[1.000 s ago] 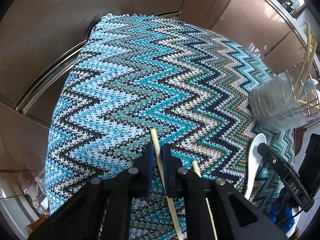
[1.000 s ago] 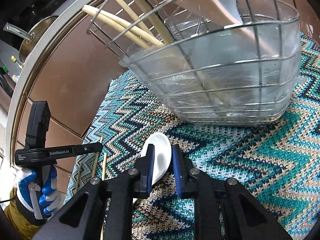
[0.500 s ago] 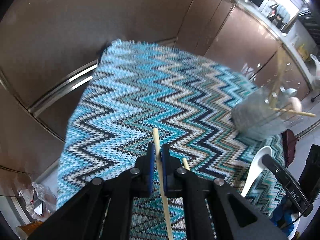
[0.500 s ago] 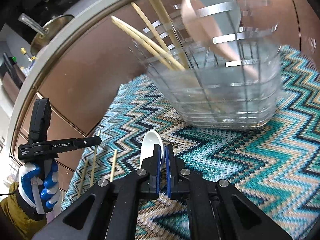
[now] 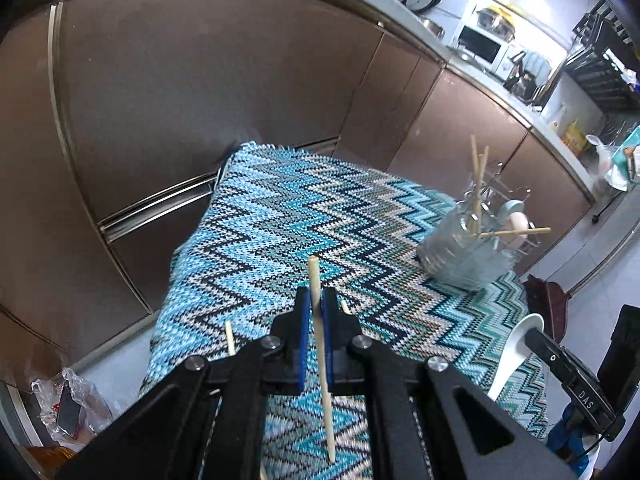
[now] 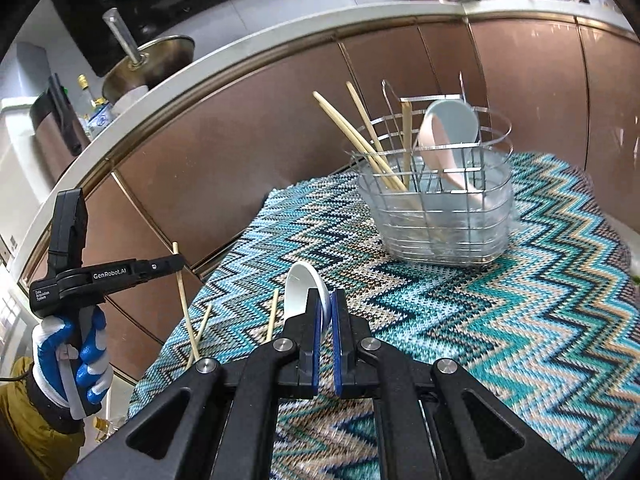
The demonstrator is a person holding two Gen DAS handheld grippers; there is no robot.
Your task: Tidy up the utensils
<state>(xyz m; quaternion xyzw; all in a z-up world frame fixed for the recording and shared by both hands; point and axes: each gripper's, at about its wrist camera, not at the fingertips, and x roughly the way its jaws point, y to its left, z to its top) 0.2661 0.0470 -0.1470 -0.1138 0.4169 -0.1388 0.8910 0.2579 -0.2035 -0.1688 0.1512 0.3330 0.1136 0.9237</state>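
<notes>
Over zigzag cloth (image 5: 280,216), left hand-held gripper (image 5: 315,308) pinching chopstick (image 5: 318,320), right hand-held gripper (image 6: 326,312) pinching spoon (image 6: 302,292)

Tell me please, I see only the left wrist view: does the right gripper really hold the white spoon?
Observer: Yes. The right gripper is shut on the white spoon, just behind its bowl.
Operator: How is the basket filled?
Observer: The basket keeps its chopsticks at one end and a pink spoon at the other.
Operator: Any chopsticks left?
Observer: Two loose chopsticks lie on the cloth, beside the white spoon.
</notes>
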